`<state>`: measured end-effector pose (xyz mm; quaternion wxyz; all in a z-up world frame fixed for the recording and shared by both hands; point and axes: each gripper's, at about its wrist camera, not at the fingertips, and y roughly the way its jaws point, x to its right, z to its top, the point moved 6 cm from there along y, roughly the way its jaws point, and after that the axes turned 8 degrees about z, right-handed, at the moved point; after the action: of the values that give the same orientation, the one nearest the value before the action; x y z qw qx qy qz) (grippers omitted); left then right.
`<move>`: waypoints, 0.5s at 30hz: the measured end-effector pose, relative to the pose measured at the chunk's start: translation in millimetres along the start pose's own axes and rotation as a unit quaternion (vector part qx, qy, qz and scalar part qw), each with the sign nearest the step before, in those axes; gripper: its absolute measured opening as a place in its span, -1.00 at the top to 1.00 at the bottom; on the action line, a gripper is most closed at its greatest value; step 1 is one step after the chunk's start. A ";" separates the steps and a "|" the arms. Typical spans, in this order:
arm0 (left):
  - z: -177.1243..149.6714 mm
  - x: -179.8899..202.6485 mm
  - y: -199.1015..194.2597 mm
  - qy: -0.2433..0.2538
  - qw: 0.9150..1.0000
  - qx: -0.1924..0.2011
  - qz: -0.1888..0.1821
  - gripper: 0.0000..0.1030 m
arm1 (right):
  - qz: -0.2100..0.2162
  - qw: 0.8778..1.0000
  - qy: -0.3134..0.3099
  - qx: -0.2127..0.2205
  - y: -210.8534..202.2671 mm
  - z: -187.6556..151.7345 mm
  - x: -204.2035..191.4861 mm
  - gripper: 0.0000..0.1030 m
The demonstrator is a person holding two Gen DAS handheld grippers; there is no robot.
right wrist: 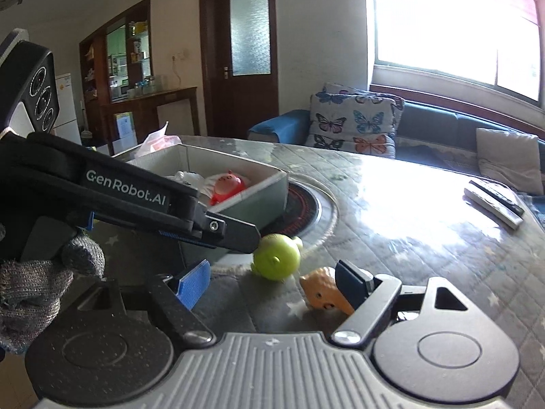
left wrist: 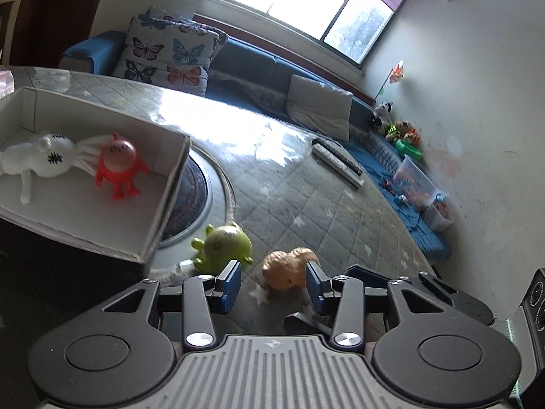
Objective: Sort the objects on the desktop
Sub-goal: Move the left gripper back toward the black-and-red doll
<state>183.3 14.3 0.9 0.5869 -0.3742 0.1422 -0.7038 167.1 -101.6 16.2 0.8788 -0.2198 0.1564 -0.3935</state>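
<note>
The round table [left wrist: 306, 184] wears a quilted grey cover with white stars. On it stands a white open box [left wrist: 170, 184], rectangular, with its near corner toward the grippers. In the box lie a white plush rabbit [left wrist: 37, 158], stretched along the box floor, and a red round-bodied toy figure [left wrist: 117, 165] beside it, touching the rabbit's ears.

Outside the box, near its corner, the green round toy figure [left wrist: 221, 247] sits on the cover. Just beside it lies the orange animal toy [left wrist: 289, 267], long axis across the left wrist view, face toward the camera.

The left gripper [left wrist: 274, 284] is wide apart, the orange toy just beyond its tips, nothing held. The right gripper [right wrist: 272, 284] is also wide and empty; its right finger [right wrist: 351, 281] hides part of the orange toy.
</note>
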 end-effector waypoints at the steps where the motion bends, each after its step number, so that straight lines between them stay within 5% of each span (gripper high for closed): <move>1: -2.2 2.5 1.3 0.002 1.000 -0.003 -0.001 0.14 | -0.003 1.000 0.003 0.001 -1.4 -0.9 1.8 -0.60; 15: -22.7 34.0 26.1 0.029 0.999 -0.036 -0.017 0.14 | -0.052 0.998 0.048 -0.003 -24.4 -28.7 47.1 -0.60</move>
<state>185.3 -29.9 -19.0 0.5566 -0.3767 0.1776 -0.7188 169.2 -159.5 -0.7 0.8482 -0.2113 0.1876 -0.4480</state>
